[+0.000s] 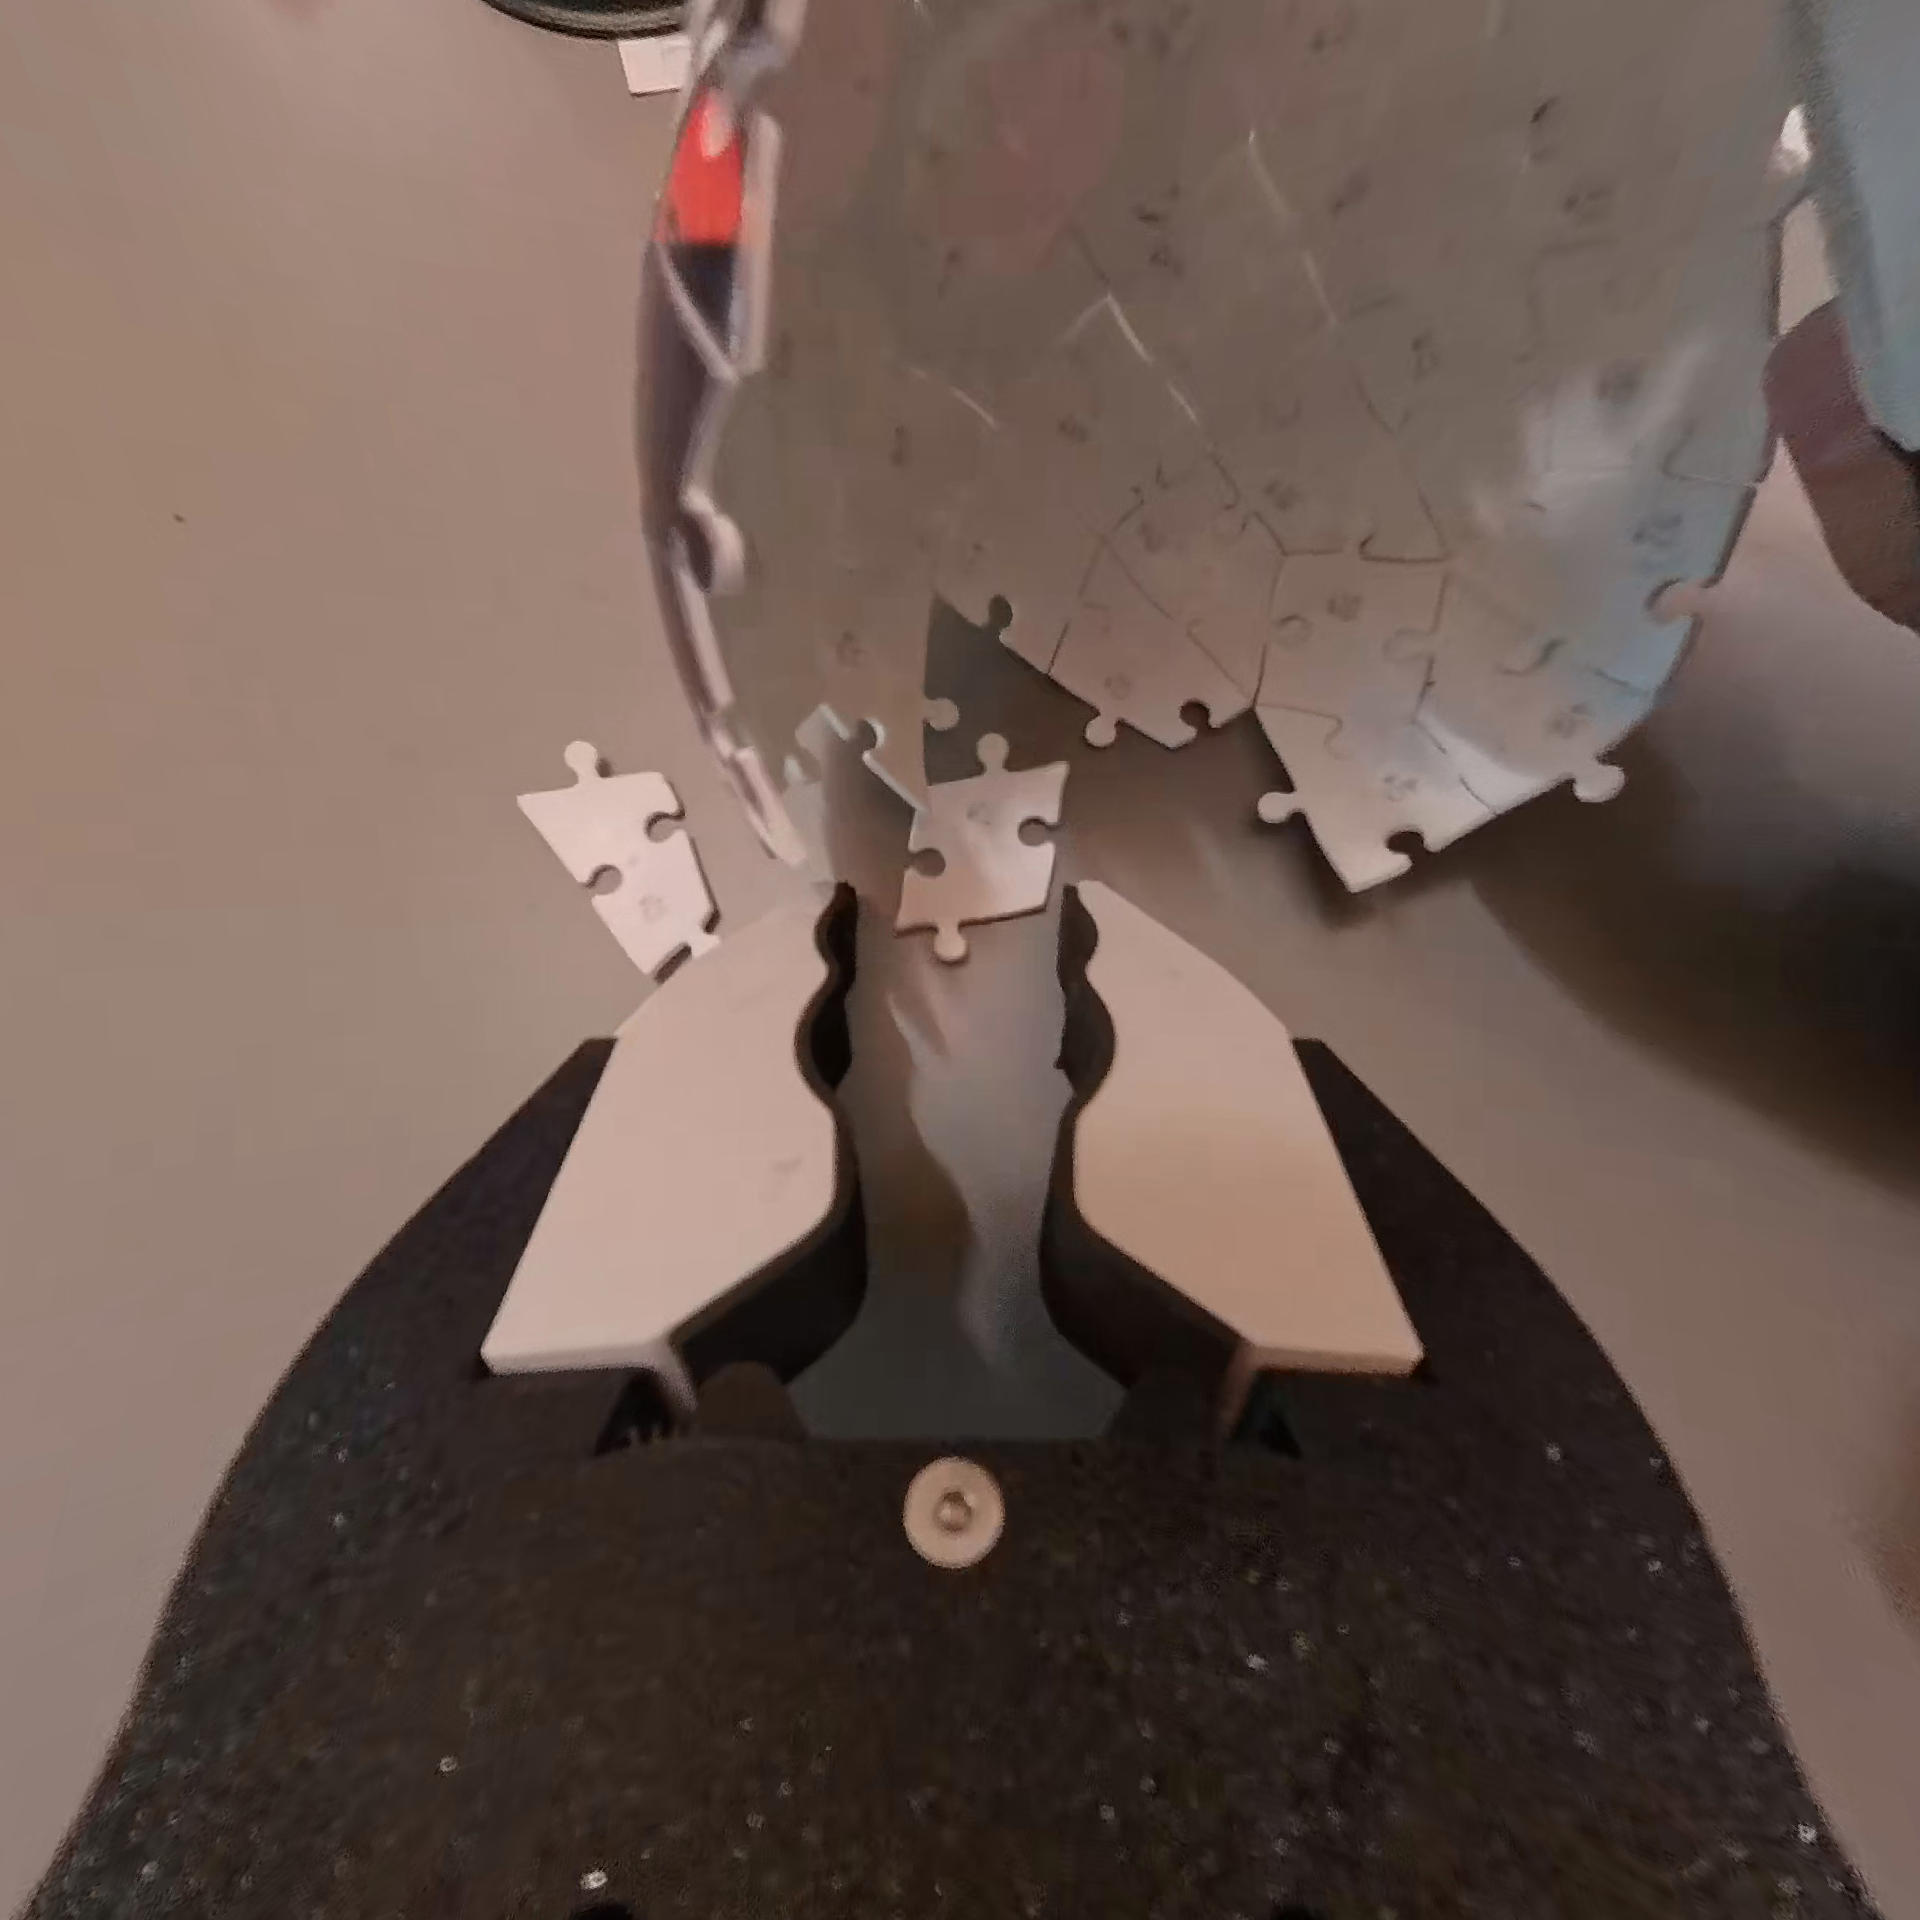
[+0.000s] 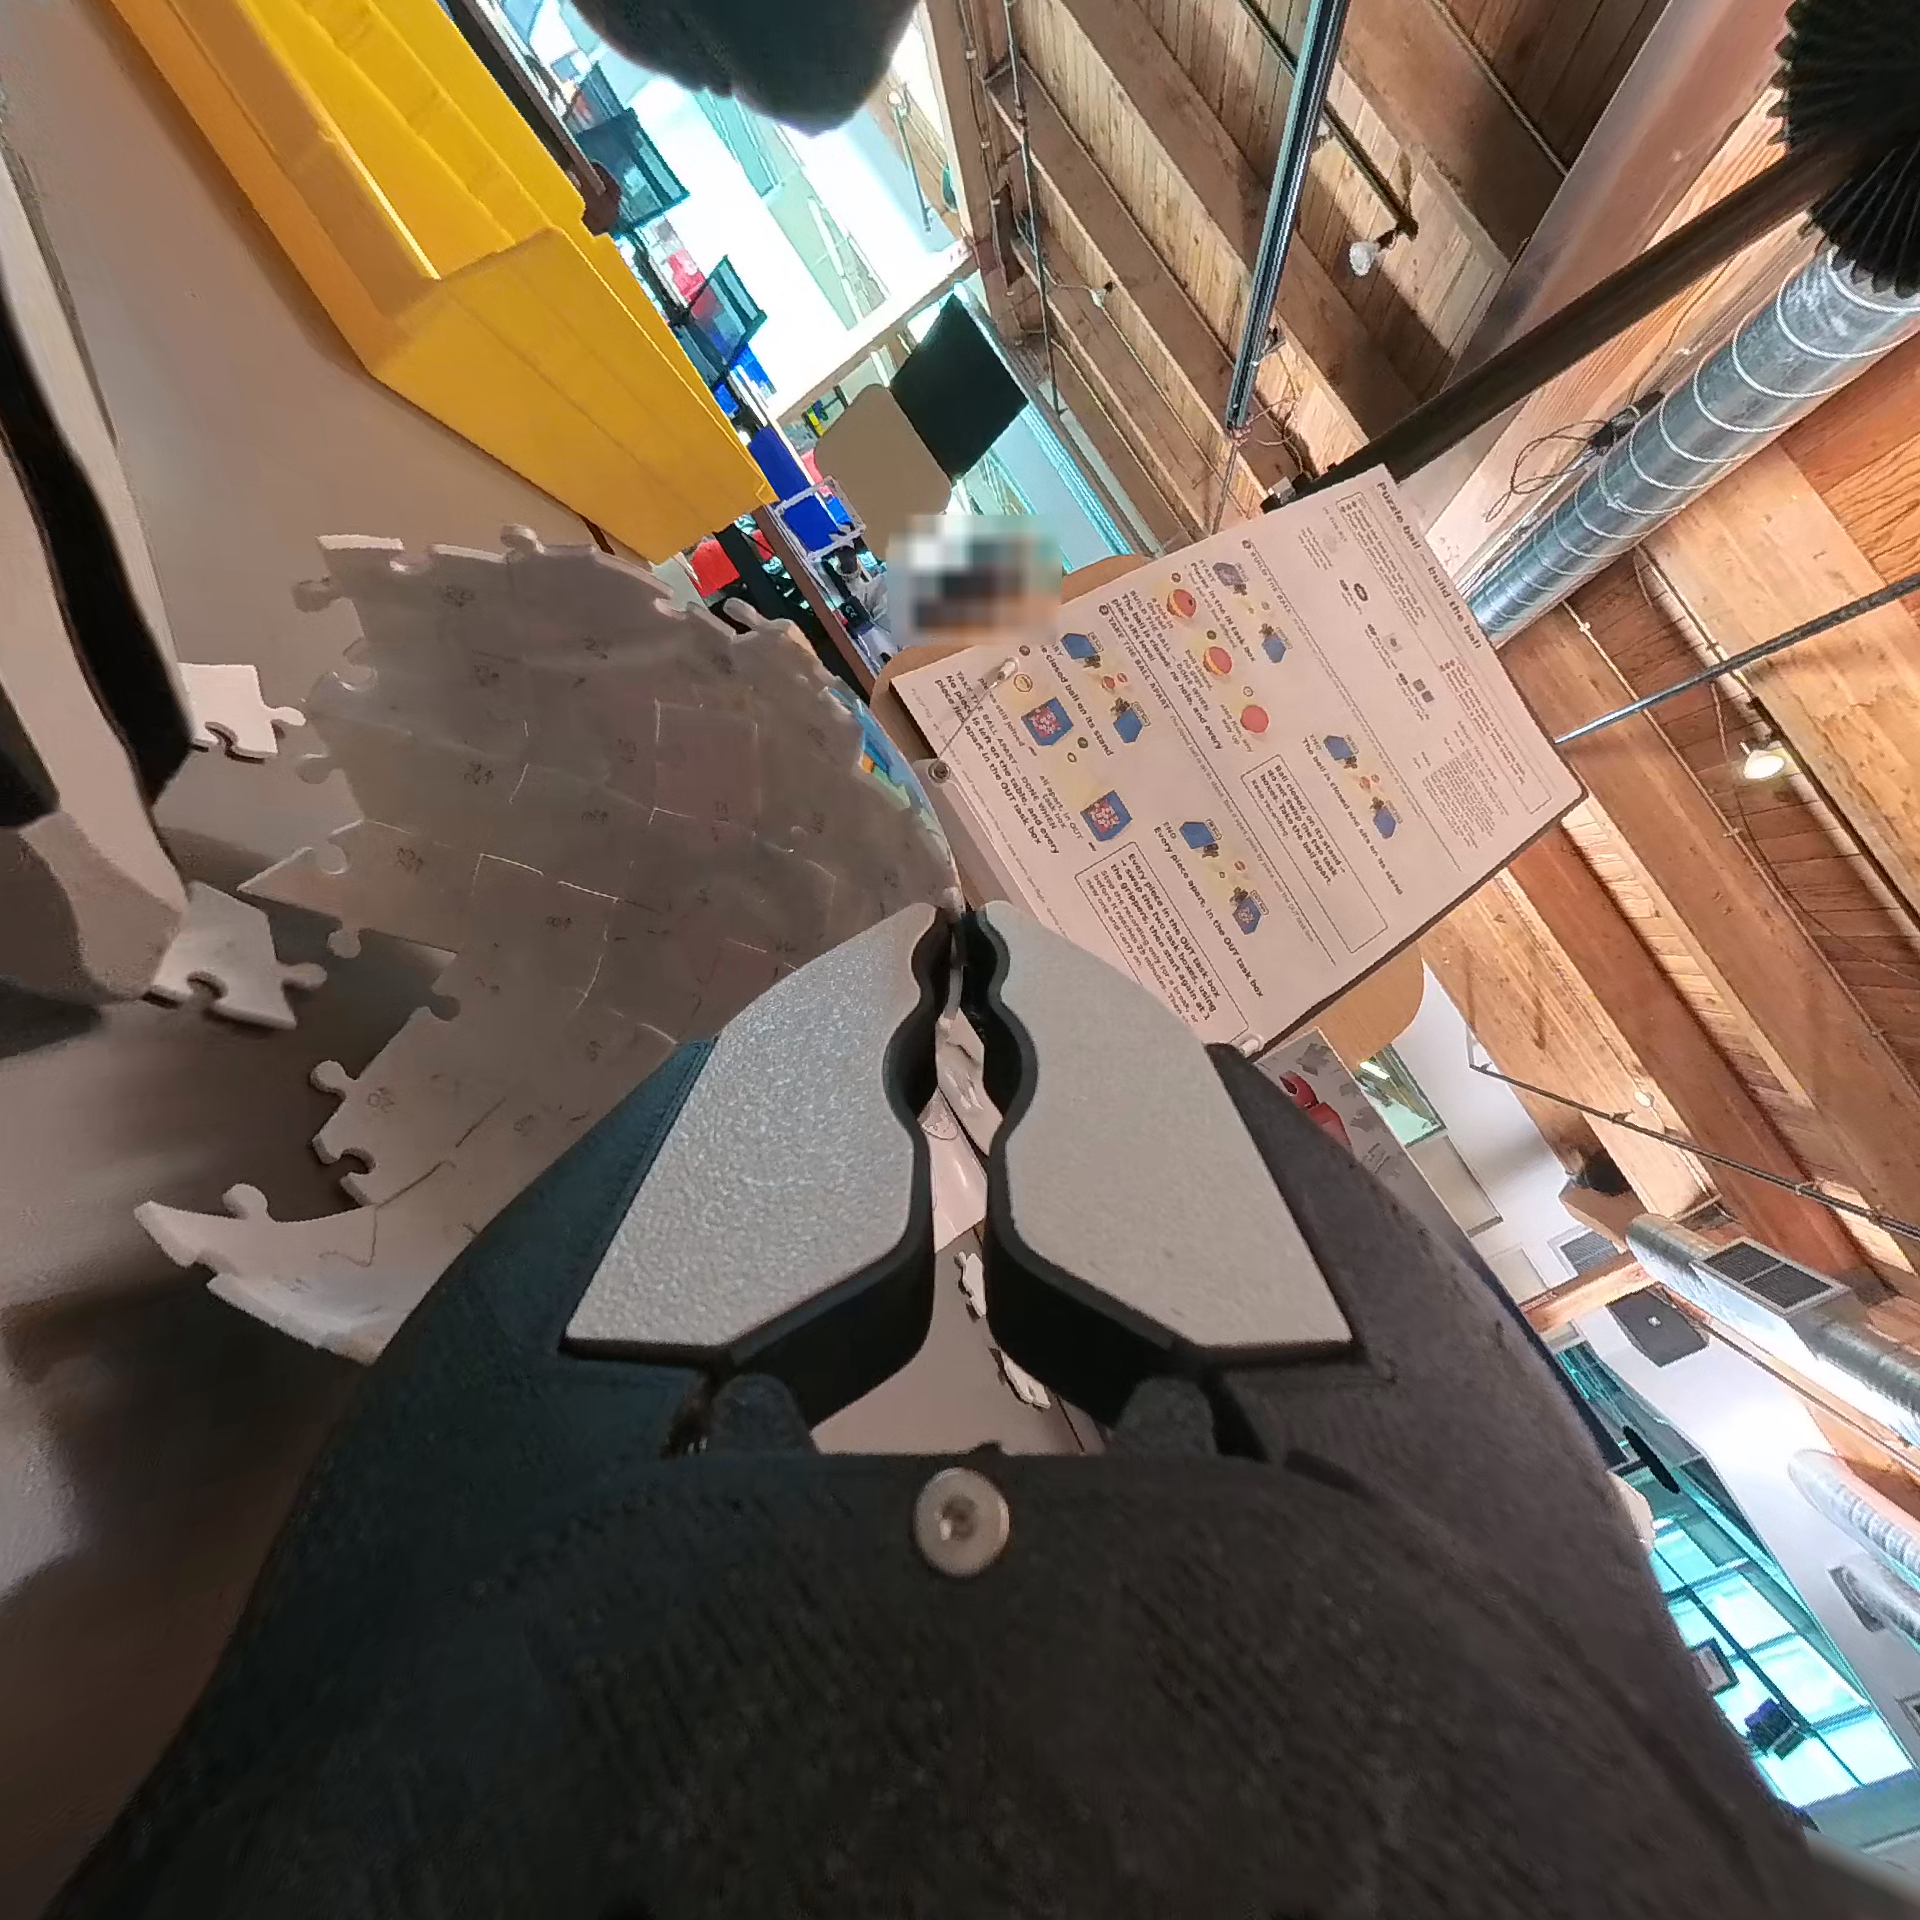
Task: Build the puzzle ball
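Observation:
The half-built puzzle ball (image 1: 1247, 364) is a curved shell of joined grey pieces, held tilted above the table, its hollow side facing the left wrist view. A red patch (image 1: 707, 197) of its outer face shows at the left rim. My left gripper (image 1: 961, 904) is open and low over the table, with a loose grey piece (image 1: 982, 847) just ahead of its tips. A strip of two joined pieces (image 1: 623, 862) lies to the left. My right gripper (image 2: 961, 925) is shut on the rim of the shell (image 2: 582, 790), whose thin edge runs between its fingers.
Yellow bins (image 2: 468, 260) stand at the back of the beige table (image 1: 260, 520). An instruction sheet (image 2: 1226, 769) on a board stands behind the shell. Loose pieces (image 2: 234, 966) lie near the left gripper's finger (image 2: 73, 644) in the right wrist view. The tips of one gripper are about 15 cm away from the tips of the other.

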Demonstrator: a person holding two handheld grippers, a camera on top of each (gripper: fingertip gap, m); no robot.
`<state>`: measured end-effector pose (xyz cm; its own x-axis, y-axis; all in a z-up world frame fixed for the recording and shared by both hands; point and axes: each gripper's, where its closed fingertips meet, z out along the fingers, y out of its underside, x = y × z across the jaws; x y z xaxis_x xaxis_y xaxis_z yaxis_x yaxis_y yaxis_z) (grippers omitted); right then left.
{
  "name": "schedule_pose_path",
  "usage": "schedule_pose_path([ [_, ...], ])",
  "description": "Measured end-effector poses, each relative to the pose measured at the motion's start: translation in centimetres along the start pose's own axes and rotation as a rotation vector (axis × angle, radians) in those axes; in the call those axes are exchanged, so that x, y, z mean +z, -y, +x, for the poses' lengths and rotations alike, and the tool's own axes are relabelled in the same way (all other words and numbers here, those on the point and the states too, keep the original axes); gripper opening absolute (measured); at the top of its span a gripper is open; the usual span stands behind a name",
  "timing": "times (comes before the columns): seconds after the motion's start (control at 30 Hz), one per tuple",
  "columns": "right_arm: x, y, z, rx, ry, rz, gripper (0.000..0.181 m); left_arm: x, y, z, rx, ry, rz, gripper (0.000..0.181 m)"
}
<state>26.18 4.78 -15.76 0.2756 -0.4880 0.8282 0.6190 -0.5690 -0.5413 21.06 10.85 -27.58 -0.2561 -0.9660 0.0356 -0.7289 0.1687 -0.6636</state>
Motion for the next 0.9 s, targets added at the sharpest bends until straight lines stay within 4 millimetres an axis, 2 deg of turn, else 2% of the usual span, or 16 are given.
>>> schedule_pose_path([
  [0.1,0.0,0.0,0.0,0.006,0.004,0.000,0.003,0.2,0.1,-0.1,0.032,0.021,0.002,0.030],
  [0.37,0.0,-0.1,0.0,0.011,0.006,0.003,0.003,-0.4,-0.5,-1.6,0.032,0.058,-0.029,0.030],
  [0.53,0.1,0.0,0.0,0.010,0.006,0.007,0.003,0.1,0.0,-0.2,0.049,-0.006,-0.018,0.038],
  [0.7,0.1,0.0,0.0,0.008,0.006,0.007,0.003,0.1,0.1,-0.5,0.030,0.023,-0.036,0.040],
  [0.8,0.1,0.0,0.0,0.011,0.007,0.006,0.003,-0.4,0.9,0.0,0.012,0.014,0.006,0.040],
  [0.9,0.1,0.0,0.0,0.010,0.009,0.009,0.003,0.1,0.5,0.1,0.018,0.029,-0.035,0.043],
])
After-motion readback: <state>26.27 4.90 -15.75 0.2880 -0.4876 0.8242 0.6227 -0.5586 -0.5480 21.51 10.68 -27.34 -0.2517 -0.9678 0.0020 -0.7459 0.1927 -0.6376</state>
